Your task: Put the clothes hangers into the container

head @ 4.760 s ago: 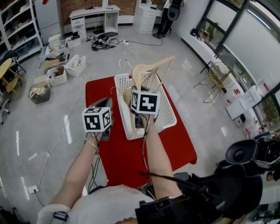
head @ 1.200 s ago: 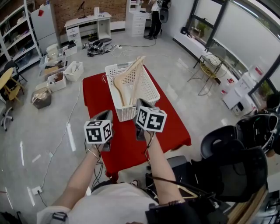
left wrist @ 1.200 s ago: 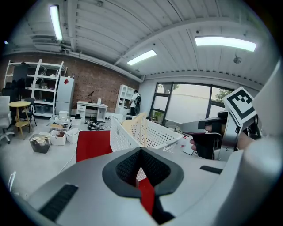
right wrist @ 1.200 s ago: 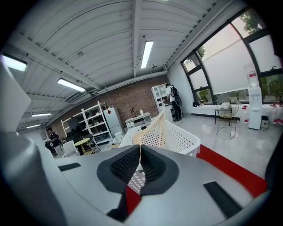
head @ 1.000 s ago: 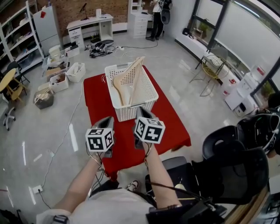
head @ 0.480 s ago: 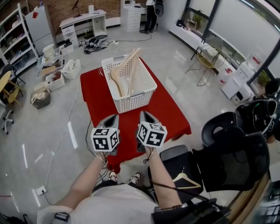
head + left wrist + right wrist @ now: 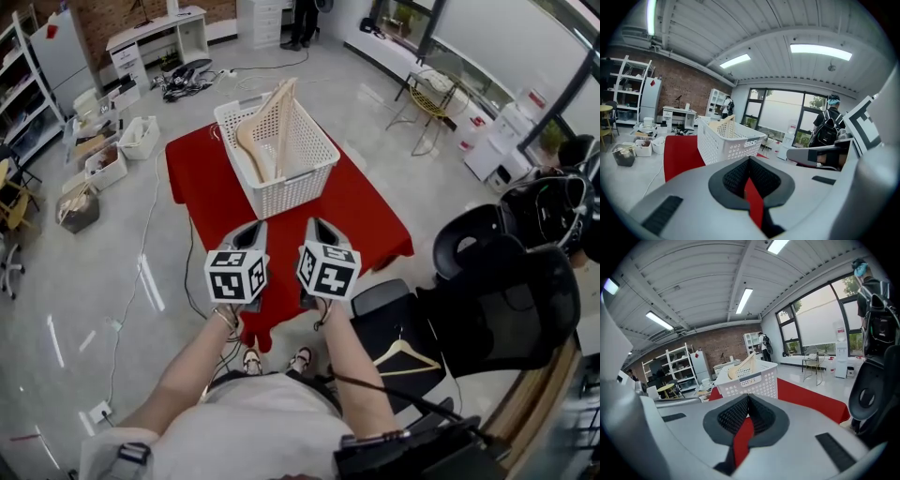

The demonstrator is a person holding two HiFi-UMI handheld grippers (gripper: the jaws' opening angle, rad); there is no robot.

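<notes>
Hangers [image 7: 265, 131] lean in the white basket [image 7: 292, 192] on the red table [image 7: 370, 220]. Both grippers have pulled back from the basket, as the person has stepped away. The left gripper [image 7: 251, 234] and right gripper [image 7: 319, 232] each have their fingers pressed together, holding nothing. One more hanger [image 7: 403, 354] lies on the black chair [image 7: 375, 298], so the job may not be done.

The right gripper [image 7: 319, 226], which was holding a wooden hanger [image 7: 281, 122] up over the white basket [image 7: 314, 173], has let it go, and that hanger now leans inside the basket. Both this gripper and the left gripper [image 7: 253, 229] have drawn well back from the basket toward the person, with their jaws together and empty.
</notes>
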